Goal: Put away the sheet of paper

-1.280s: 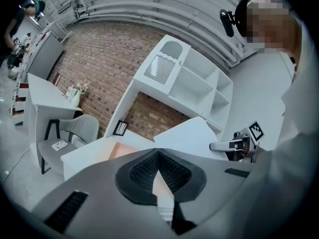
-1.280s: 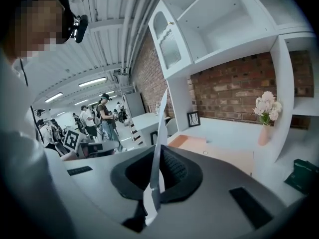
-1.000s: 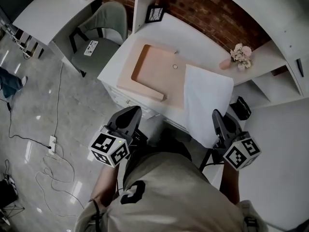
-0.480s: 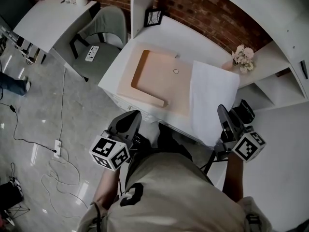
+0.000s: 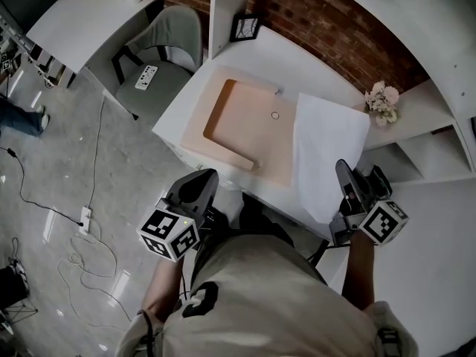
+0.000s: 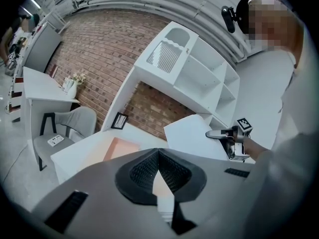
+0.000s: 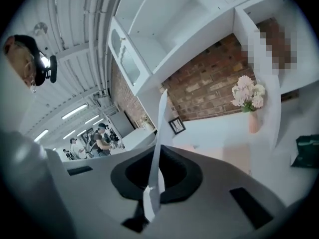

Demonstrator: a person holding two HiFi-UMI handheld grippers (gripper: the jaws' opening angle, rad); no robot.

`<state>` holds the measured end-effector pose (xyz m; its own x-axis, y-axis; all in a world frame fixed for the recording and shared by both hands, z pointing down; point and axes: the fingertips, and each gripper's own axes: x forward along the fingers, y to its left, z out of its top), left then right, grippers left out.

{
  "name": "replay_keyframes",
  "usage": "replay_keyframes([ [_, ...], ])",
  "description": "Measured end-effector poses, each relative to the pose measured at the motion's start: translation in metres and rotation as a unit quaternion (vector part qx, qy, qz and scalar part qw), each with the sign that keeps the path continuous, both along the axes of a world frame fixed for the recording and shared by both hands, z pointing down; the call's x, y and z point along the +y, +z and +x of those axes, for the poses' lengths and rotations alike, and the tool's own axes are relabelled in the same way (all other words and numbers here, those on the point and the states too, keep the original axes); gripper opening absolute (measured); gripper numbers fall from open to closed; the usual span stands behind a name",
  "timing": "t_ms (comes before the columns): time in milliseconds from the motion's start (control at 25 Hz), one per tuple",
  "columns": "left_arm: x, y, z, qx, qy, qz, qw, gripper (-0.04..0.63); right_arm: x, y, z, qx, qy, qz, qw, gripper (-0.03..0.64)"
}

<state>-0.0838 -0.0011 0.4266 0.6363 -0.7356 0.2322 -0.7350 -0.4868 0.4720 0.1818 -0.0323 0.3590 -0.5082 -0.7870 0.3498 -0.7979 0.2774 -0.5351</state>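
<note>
White paper [image 5: 327, 147] pinched edge-on in right hand-held gripper [image 7: 158, 156], left hand-held gripper [image 6: 158, 152] closed, empty

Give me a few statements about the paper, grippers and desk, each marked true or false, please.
The right gripper is shut on the paper. True.
The left gripper grips the paper too. False: its jaws are together on nothing.
The paper lies flat in the tray. False: the right gripper holds it up by an edge.
A remote lies on the chair. True.
The flowers stand left of the tray. False: right of it.
</note>
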Motion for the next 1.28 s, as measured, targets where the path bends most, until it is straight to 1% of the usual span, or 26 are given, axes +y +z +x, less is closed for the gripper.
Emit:
replay_keyframes([
  [120,-0.001,0.001,0.001,0.006,-0.001,-0.002,1.0,0.015,-0.009,0.001,0.01,-0.038,0.022,-0.014,0.999,0.028],
  [240,0.001,0.005,-0.004,0.022,-0.004,-0.017,0.9996,0.015,-0.012,0.0,0.015,-0.06,0.039,-0.02,0.997,0.028],
  [320,0.002,0.007,-0.006,0.024,-0.007,-0.026,0.9994,0.015,-0.014,0.003,0.018,-0.066,0.042,-0.026,0.997,0.027],
  [440,0.0,0.01,0.0,0.02,-0.003,-0.037,0.9991,0.015,-0.02,0.011,0.029,-0.064,0.053,-0.039,0.996,0.028],
  [520,-0.008,0.008,0.004,0.015,-0.004,-0.038,0.9992,0.015,-0.029,0.018,0.036,-0.062,0.057,-0.044,0.995,0.028],
  [640,-0.019,0.001,0.014,0.012,-0.007,-0.036,0.9993,0.015,-0.042,0.039,0.049,-0.044,0.068,-0.063,0.995,0.028],
  [720,-0.024,-0.002,0.025,0.006,0.001,-0.034,0.9994,0.015,-0.052,0.057,0.055,-0.034,0.067,-0.072,0.995,0.028],
  [800,-0.029,-0.003,0.036,-0.005,0.006,-0.035,0.9994,0.015,-0.061,0.079,0.063,-0.038,0.071,-0.091,0.993,0.027],
  [920,-0.033,-0.006,0.053,-0.007,0.007,-0.039,0.9992,0.015,-0.069,0.108,0.081,-0.045,0.086,-0.12,0.988,0.027],
  [1120,-0.039,-0.004,0.072,-0.025,0.009,-0.047,0.9985,0.015,-0.081,0.138,0.1,-0.044,0.093,-0.144,0.984,0.027],
  [1280,-0.047,-0.003,0.084,-0.033,0.006,-0.052,0.9981,0.015,-0.088,0.156,0.112,-0.046,0.094,-0.162,0.981,0.028],
])
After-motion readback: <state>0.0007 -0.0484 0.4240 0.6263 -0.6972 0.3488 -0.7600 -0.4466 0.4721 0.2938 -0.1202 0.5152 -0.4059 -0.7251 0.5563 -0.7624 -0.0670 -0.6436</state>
